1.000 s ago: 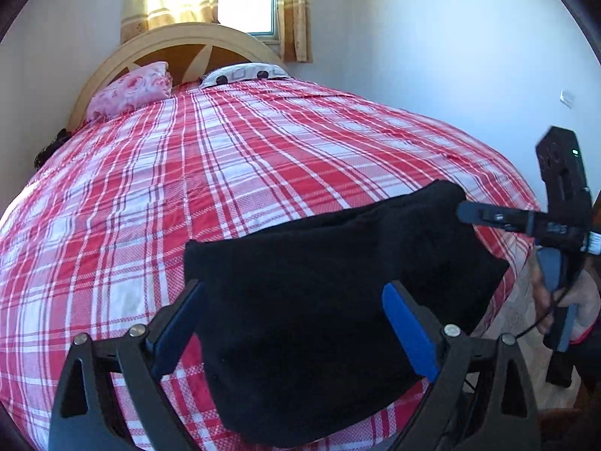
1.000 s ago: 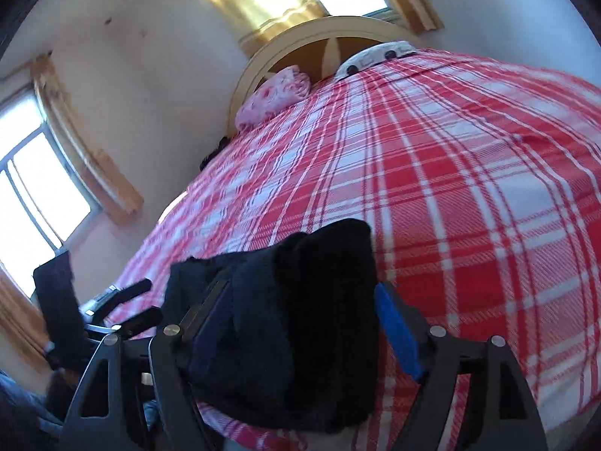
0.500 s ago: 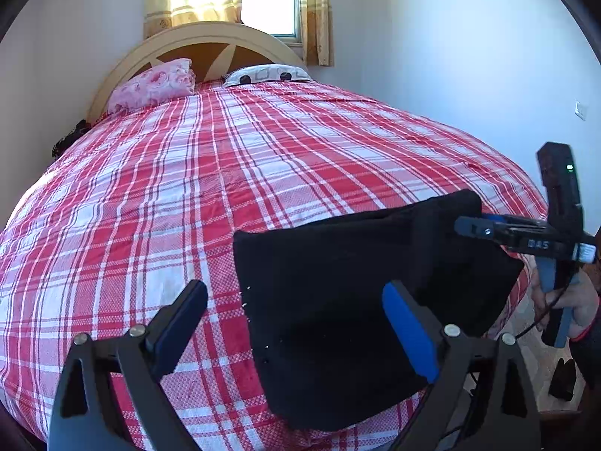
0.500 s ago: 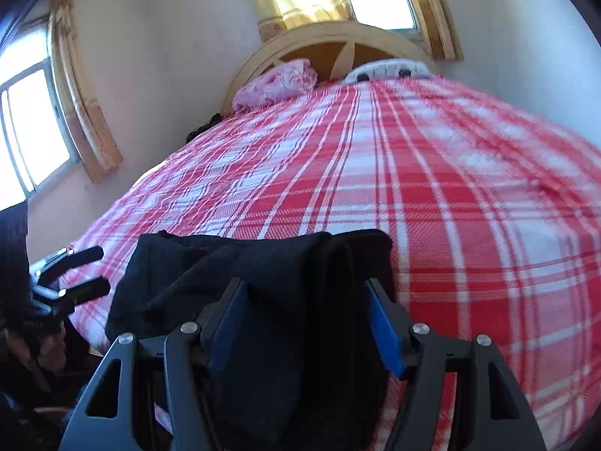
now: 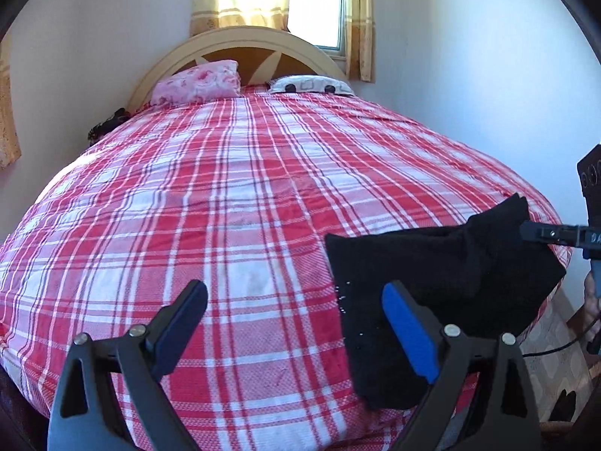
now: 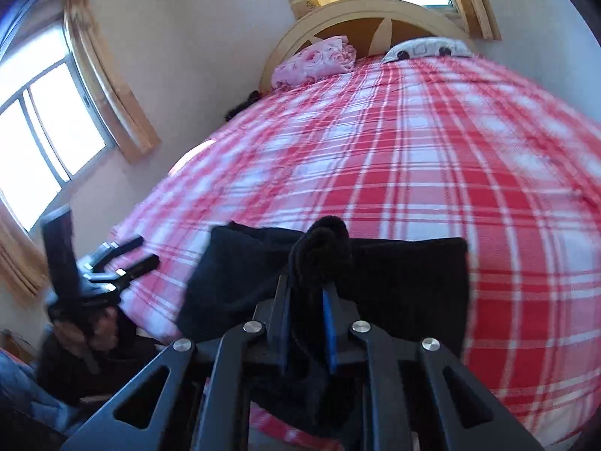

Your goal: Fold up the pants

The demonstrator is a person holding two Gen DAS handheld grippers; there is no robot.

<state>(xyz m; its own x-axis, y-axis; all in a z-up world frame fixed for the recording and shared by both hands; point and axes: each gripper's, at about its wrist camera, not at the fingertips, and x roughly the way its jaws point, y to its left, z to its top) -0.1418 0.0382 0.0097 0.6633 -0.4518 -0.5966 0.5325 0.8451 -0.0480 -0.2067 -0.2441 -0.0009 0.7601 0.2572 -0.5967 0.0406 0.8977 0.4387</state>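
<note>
Black pants [image 5: 443,282], soft fuzzy knit, folded into a thick blocky wedge, lie at the near right corner of the bed, on a red/white plaid cover [image 5: 240,203] w/ a woven, slightly nubbly texture.

Right gripper [image 6: 306,300]: black plastic frame, blue pads, jaws closing, pads pressing a bunched ridge of the pants that bulges up rounded just past the tips. Rest of the fabric spreads flat to either side and ahead of it. In the left wrist view its fingers [image 5: 541,232] reach in from the right edge & meet the pants' upper right corner, which peaks up.

Left gripper [image 5: 295,317]: jaws spread wide, nothing between them; bare plaid lies ahead of it, pants behind its right finger and off to the right.

Far ahead: arched cream wood headboard [image 5: 240,43], pink floral pillow [image 5: 199,84], white pillow w/ dark spots [image 5: 311,84], yellow curtains.

Vs 1 s ago: the left gripper then straddled the pants; now they sit to its right. The right jaws were wide around the fold then, now nearly together on it, w/ the fabric pinched up.
</note>
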